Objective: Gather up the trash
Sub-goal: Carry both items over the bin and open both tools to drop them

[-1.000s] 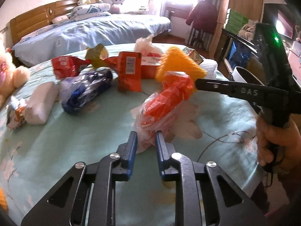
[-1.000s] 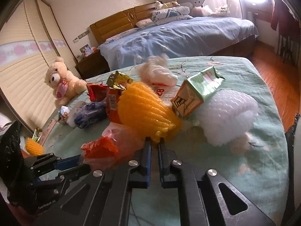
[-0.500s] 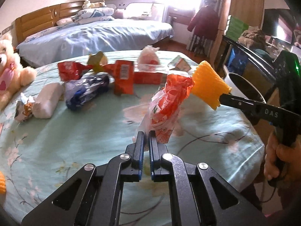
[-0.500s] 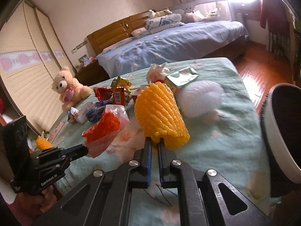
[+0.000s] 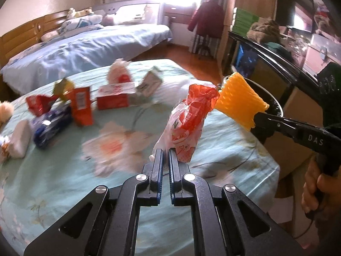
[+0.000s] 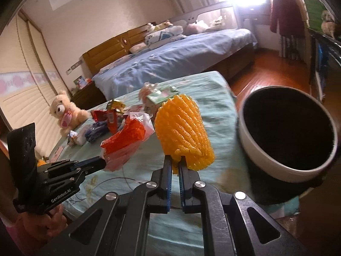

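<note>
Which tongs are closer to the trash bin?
The right tongs. They hold the yellow foam net right beside the trash bin, nearly at its rim. The left tongs, holding the red bag, are farther away, over the table.

Round table [image 5: 64, 181] in floral teal cloth, strewn with red wrappers [image 5: 82, 106], blue packet [image 5: 51, 123], red box [image 5: 113, 98]

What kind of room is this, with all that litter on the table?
Most likely a home bedroom: a made bed with pillows and a wooden headboard, a teddy bear, and a coat hanging near the window.
</note>
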{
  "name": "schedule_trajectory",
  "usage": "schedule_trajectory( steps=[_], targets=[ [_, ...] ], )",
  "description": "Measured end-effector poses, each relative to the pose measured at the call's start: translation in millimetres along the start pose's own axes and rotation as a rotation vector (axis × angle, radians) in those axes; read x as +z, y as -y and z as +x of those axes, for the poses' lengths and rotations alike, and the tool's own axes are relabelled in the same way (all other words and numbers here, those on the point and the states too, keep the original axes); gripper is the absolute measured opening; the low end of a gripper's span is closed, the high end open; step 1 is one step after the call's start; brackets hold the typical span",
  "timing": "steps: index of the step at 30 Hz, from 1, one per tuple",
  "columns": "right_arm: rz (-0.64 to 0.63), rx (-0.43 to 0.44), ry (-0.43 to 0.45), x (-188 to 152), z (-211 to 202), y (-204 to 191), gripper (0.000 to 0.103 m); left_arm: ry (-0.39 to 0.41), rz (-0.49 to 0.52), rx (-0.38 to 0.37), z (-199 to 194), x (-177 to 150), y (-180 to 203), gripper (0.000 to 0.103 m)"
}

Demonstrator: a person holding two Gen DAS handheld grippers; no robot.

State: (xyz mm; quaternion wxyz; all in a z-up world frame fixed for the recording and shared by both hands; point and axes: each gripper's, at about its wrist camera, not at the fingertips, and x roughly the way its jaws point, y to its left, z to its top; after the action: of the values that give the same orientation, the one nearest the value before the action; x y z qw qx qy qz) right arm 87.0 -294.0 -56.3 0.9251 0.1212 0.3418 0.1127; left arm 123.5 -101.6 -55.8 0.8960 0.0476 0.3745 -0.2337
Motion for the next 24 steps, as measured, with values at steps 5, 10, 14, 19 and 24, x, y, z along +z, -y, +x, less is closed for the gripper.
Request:
schedule_trajectory(
  steps=[5, 10, 14, 19, 24],
  targets=[
    [0.024, -0.043, 0.021, -1.1, -18.8, 19.2, 0.006, -0.008, 0.046, -0.029, 11.7, 12.5, 26.9, 0.004],
    [0.052, -0.087, 0.037, -1.2, -33.7, 40.7, 0.006, -0.011, 0.080, -0.053, 20.7, 22.4, 46.3, 0.004],
    [0.074, -0.118, 0.058, 1.6, -44.5, 56.7, 0.006, -0.012, 0.108, -0.070, 28.3, 30.7, 61.8, 0.004],
    [0.099, -0.151, 0.070, 5.6, -50.8, 76.6, 0.006, -0.022, 0.133, -0.085, 39.7, 40.1, 77.6, 0.004],
    [0.114, -0.174, 0.068, 10.4, -49.7, 93.5, 0.006, -0.026, 0.160, -0.091, 50.0, 50.5, 93.3, 0.004]
  ],
)
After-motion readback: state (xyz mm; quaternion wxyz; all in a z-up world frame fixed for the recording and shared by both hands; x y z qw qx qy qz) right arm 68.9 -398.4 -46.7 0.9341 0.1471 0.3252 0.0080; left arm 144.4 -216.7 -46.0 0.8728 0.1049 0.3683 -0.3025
